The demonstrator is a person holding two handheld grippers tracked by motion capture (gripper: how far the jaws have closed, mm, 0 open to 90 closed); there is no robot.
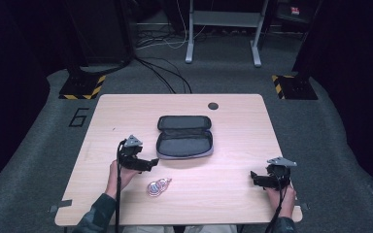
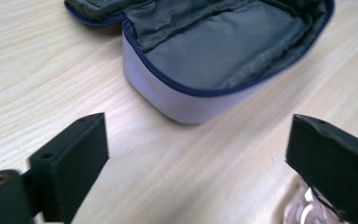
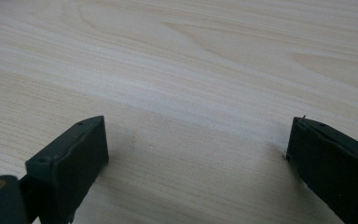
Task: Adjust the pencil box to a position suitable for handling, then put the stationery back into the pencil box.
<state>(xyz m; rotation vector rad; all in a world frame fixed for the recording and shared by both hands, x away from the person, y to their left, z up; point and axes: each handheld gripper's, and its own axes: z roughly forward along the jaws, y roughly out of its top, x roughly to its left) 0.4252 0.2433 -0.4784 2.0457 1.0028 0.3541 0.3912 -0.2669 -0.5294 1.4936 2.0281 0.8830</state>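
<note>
An unzipped grey pouch [image 1: 184, 137] with dark lining and a blue zip lies flat in the middle of the wooden table [image 1: 126, 107]. In the left gripper view the pouch [image 2: 214, 51] is just ahead of the jaws. My left gripper [image 1: 151, 164] sits near the pouch's front left corner, open with nothing between its jaws [image 2: 196, 163]. A small clear pink-tinted object [image 1: 158, 186] lies on the table just below it, and peeks out at the lower right past the right jaw [image 2: 307, 212]. My right gripper [image 1: 253, 177] rests at the table's front right, open over bare wood [image 3: 196, 158].
A dark round cable hole [image 1: 213, 105] sits near the table's far edge. Beyond the table are a grey floor, cables and a metal stand [image 1: 223, 29]. A person's hands hold both grippers from the front edge.
</note>
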